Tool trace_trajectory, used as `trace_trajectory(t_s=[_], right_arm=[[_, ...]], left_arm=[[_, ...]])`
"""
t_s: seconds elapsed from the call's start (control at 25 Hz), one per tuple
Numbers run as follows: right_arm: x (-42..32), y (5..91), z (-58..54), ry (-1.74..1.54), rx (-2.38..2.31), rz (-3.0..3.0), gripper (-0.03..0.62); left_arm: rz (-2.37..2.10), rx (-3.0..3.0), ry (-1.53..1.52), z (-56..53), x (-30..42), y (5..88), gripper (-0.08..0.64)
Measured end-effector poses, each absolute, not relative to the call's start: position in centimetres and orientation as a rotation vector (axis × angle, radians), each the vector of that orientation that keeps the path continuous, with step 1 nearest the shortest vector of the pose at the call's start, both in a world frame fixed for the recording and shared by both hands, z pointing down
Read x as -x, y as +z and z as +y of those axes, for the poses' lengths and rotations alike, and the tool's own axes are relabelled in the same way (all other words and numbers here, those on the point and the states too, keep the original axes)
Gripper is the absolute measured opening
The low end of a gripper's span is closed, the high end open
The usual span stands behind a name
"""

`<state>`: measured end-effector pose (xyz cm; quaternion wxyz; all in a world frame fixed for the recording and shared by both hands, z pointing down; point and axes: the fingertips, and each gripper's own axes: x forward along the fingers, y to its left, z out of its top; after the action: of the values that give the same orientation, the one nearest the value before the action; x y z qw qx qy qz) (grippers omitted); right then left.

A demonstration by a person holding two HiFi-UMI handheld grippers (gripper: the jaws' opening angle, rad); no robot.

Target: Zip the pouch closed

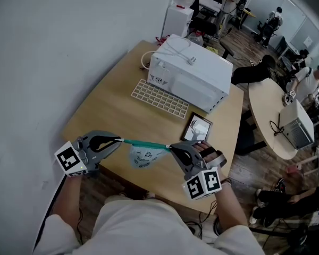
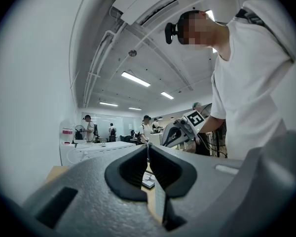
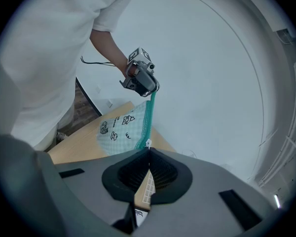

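The left hand-held gripper [image 1: 121, 140] is clenched on the left end of the pouch [image 1: 142, 156] and the right hand-held gripper [image 1: 171, 148] on what seems to be the pull [image 3: 148, 143], so the zip looks closed and only letting go seems left.

A: Where is the pouch?

B: The pouch [image 1: 143, 155] hangs over the near edge of the table [image 1: 106, 116]. It is stretched between the left gripper [image 1: 120, 141] at its left end and the right gripper [image 1: 171, 148] at its right end.

A: And farther back?

B: A keyboard [image 1: 159, 99] lies mid-table, with an appliance [image 1: 191, 73] just behind it on the far side. A frame [image 1: 198, 129] lies right of the keyboard, near the right gripper. A second table [image 1: 266, 116] stands well apart, to the right.
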<state>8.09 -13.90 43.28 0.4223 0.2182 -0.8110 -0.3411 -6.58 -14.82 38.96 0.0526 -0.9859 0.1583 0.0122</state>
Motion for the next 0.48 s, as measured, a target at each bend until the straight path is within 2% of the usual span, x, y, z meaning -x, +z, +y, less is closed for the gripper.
trace_trajectory(t_s=[0.48], right_arm=[[-8.39,42.47,-13.01,-0.854,-0.563,-2.051,0.003]], left_arm=[[0.556,2.996,0.083,-14.01,7.64,38.57,0.023]])
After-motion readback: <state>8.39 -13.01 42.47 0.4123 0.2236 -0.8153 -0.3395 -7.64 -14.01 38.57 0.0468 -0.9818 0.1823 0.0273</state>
